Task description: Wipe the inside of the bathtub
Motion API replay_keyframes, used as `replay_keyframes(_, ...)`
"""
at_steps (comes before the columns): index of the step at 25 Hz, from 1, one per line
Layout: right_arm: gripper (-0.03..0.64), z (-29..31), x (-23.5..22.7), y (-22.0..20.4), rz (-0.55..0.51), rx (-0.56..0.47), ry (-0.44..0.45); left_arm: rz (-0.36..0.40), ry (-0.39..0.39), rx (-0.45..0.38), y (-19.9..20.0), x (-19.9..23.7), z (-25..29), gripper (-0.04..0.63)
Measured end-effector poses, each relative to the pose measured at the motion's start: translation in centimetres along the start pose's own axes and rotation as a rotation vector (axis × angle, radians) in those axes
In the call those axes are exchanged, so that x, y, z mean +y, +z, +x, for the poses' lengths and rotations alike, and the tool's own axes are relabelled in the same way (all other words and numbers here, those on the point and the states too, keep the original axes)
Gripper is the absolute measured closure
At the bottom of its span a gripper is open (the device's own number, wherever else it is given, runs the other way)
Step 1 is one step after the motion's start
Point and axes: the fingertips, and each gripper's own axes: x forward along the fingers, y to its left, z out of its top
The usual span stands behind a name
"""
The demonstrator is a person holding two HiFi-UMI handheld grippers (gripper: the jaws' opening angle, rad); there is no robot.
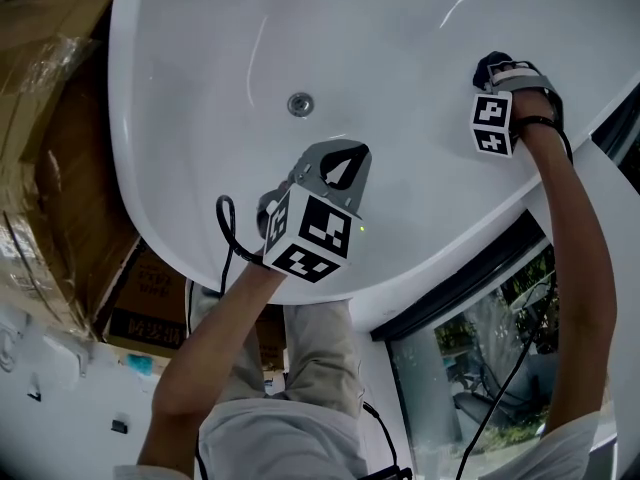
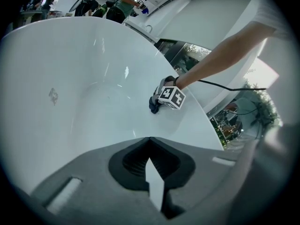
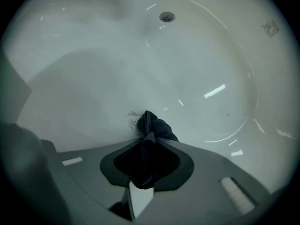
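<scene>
The right claw (image 3: 147,144) is clamped on a bunched dark cloth (image 3: 153,124), and the free end of the cloth is pressed against the white inside wall of the bathtub (image 1: 200,58). In the head view this spot is high on the sloped wall, just below the tub's right rim and well apart from the drain (image 1: 300,104). A small patch of dark marks (image 3: 131,117) sits on the wall just beside the cloth's left edge, and it looks like the thing to scrub.

The left claw (image 2: 150,142) has its jaws together with nothing between them. It hovers above the near end of the tub and takes no part in the wiping.

To do this step well, I would keep the grip firm so the cloth does not slip. The cloth rather than the hard claw tips should meet the enamel. Only a small wad sticks out, so short overlapping strokes across the marks seem best, then down the slope toward the drain. The wall curves, so the claw will likely need tilting to keep the cloth flat.
</scene>
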Motion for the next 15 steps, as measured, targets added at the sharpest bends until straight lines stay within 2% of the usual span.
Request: replay_keyframes(15, 0.558, -2.5, 4.0, 10.3, -0.019, -0.158, 0.034, 0.009, -0.001, 0.001, -0.4, -0.1, -0.6, 0.597)
